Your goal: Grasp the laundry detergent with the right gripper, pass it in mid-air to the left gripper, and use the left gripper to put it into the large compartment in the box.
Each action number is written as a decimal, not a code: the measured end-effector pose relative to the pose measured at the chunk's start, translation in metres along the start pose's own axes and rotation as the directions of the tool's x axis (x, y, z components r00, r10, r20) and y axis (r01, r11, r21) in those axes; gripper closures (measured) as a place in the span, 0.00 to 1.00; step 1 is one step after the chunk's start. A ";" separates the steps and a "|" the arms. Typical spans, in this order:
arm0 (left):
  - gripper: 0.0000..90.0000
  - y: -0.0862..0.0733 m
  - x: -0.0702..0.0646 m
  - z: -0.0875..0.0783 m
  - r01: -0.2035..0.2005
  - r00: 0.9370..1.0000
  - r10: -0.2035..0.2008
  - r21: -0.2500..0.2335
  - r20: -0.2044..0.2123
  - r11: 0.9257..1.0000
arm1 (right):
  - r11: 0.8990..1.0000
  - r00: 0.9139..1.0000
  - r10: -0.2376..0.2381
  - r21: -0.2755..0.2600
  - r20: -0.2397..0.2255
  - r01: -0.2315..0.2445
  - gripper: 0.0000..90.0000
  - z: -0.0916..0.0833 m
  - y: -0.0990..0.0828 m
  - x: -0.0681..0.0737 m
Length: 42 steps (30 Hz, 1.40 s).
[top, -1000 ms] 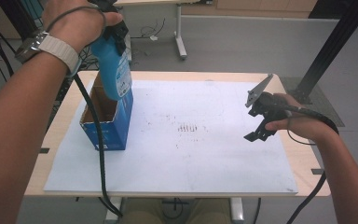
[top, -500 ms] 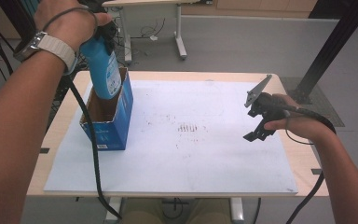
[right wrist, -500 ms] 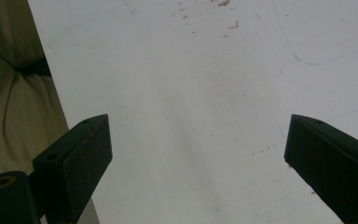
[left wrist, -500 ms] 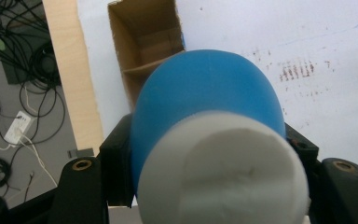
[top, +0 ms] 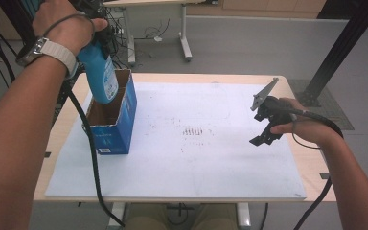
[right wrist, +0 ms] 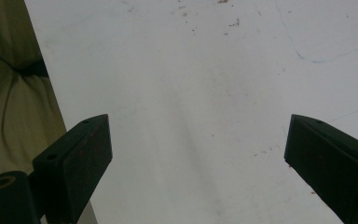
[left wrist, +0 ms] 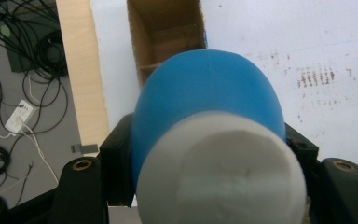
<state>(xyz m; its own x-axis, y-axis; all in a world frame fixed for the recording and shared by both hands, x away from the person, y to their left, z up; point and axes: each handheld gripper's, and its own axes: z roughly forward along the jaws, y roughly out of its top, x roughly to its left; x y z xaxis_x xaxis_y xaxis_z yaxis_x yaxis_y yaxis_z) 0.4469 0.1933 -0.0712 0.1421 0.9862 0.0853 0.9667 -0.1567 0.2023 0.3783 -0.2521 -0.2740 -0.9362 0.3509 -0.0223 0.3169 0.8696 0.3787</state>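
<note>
One blue bottle [top: 100, 72] now lower, entering box [top: 117, 125].

A smooth, glossy blue plastic bottle [top: 99, 72] with a matt white cap [left wrist: 221, 170] hangs over a brown-lined cardboard box [top: 111, 120] near the left edge of the matt, stained white sheet [top: 196, 167] covering the pale wooden table [top: 311, 167].

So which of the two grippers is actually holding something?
The left gripper, jaws shut on the blue bottle over the open box. The right gripper hangs open over the white sheet.
</note>
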 end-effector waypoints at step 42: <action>0.42 -0.007 0.016 0.102 0.014 1.000 -0.014 0.029 0.001 0.999 | 1.000 0.999 0.027 0.006 -0.020 -0.027 0.08 0.013 -0.005 -0.006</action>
<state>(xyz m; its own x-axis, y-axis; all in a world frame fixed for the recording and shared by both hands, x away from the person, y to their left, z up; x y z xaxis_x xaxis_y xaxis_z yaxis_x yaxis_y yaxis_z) 0.4642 0.2151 -0.1707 0.1283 0.9884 0.0811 0.9745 -0.1408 0.1748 0.3845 -0.2539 -0.2882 -0.9301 0.3673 0.0061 0.3428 0.8619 0.3737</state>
